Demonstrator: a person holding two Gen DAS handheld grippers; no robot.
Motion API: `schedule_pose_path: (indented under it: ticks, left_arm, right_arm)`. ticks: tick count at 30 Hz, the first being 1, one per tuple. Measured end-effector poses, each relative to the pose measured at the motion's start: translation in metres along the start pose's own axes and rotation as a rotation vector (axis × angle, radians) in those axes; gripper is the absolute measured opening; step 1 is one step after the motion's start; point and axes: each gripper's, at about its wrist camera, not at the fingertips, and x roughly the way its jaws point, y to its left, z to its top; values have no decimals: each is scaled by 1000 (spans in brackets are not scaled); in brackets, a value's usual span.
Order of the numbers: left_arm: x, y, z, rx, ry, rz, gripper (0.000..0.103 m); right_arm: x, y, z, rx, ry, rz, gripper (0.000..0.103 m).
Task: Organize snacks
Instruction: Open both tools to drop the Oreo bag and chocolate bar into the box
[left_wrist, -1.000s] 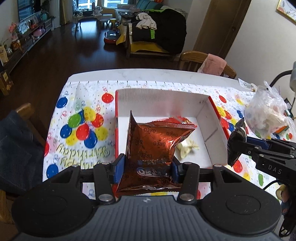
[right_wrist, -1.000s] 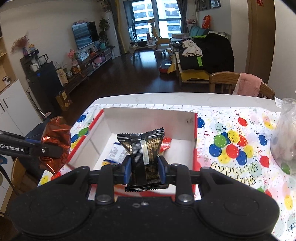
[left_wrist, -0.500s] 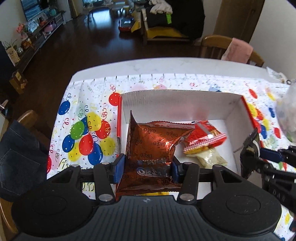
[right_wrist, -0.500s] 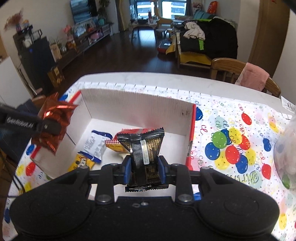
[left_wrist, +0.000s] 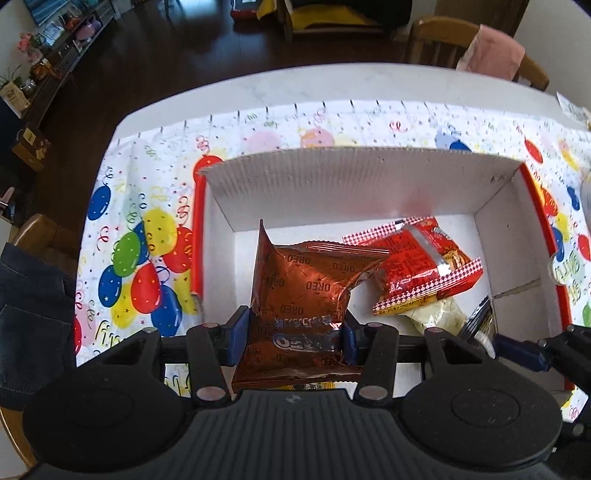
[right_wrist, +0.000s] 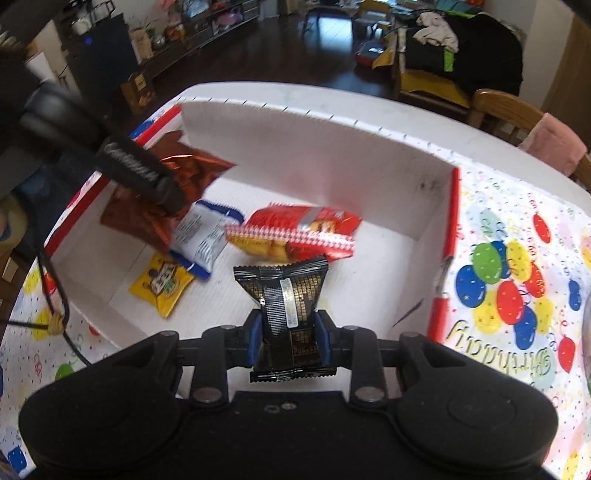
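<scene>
Oreo packet (left_wrist: 306, 291) clamped in left hand-held gripper (left_wrist: 291, 339), seemingly above box (left_wrist: 351, 177)

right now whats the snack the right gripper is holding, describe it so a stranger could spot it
Find the white cardboard box on the balloon tablecloth. At its near edge the right gripper is shut on a small black packet held upright over the box floor. It is the only black wrapper with a gold grid print; the snacks around it are red, yellow, white and copper.
</scene>
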Motion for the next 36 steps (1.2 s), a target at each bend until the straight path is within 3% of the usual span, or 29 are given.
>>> schedule_pose_path:
  ticks: [7,18,36]
  left_arm:
    - [15,-12,4,55,49,18,48]
    - [11,-6,-2,42,35,0,48]
    - [-48,9,-35,31,-115,-52,49]
  right_arm:
    - [15,1,0,-26,38,-10,29]
    - [16,-2,-1,5,35,10,34]
    - [-53,-3,-13,123,-113,17,46]
